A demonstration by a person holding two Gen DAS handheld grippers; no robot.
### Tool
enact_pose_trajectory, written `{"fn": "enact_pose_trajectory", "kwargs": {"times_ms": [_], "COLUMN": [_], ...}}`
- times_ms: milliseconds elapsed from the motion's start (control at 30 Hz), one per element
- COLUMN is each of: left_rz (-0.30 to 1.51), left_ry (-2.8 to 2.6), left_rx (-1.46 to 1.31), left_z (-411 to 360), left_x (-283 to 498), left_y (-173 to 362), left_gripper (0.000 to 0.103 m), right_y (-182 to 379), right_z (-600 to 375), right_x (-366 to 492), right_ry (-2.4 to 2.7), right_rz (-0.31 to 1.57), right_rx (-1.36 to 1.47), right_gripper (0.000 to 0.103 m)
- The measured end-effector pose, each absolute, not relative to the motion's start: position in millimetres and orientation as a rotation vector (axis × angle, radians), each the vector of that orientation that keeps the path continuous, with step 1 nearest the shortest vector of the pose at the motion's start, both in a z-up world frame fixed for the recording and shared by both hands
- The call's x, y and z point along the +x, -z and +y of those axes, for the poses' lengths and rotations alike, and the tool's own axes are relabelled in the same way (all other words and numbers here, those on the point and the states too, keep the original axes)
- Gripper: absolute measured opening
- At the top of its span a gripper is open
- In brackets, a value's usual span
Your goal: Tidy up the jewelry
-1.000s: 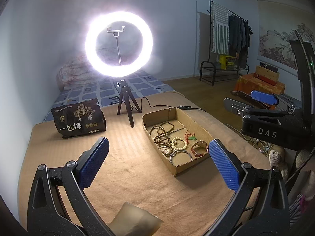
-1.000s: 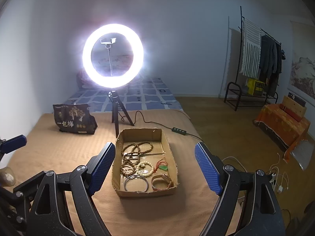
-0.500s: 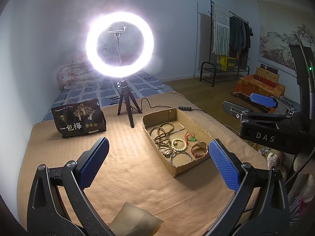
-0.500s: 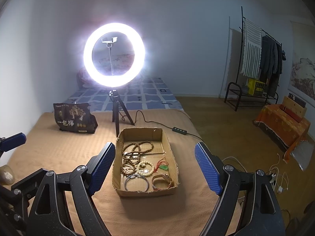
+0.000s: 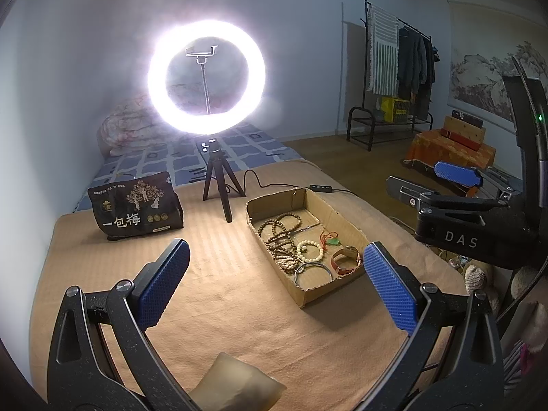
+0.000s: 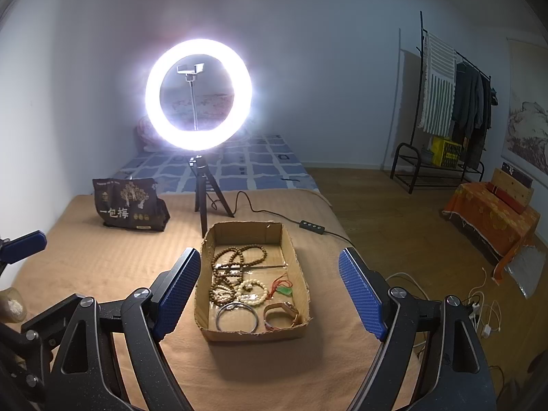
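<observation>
Both claws wide apart, held nothing. Right gripper (image 6: pixel 269 291) hung near over cardboard box (image 6: pixel 251 334), ready to pick beads (image 6: pixel 236 263). Left gripper (image 5: pixel 276 282) waited left.

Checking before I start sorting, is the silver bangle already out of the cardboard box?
No, the silver bangle lies inside the cardboard box, at its near end beside the brown watch.

The cardboard tray (image 6: pixel 251 334) is matt brown with raw, torn edges. It contains wooden beads (image 6: pixel 236 260) and a polished metal bangle (image 6: pixel 236 315). The cloth cover (image 5: pixel 239 311) is tan, matt, finely ribbed. The snack bag (image 5: pixel 135 210) is glossy black plastic.
</observation>
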State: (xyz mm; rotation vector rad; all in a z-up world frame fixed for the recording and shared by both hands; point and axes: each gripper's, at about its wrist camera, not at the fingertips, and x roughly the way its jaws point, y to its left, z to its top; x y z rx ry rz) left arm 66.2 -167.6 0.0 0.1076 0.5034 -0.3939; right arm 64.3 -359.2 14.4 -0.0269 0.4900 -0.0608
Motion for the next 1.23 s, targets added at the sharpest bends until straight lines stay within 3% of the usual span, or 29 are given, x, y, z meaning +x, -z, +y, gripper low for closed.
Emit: {"fn": "enact_pose_trajectory", "kwargs": {"times_ms": [1233], "left_rz": [0.490], "left_ry": [0.363], "left_rx": [0.094], "left_z": [-164.2], "left_x": [68.1], "left_y": [-0.6], "left_gripper": [0.103], "right_y": [-7.8], "right_z": [-364.3], "right_x": [62.0], "right_ry": [0.049], "right_rz": [0.507], "right_rx": [-0.046], "right_gripper": [0.083]}}
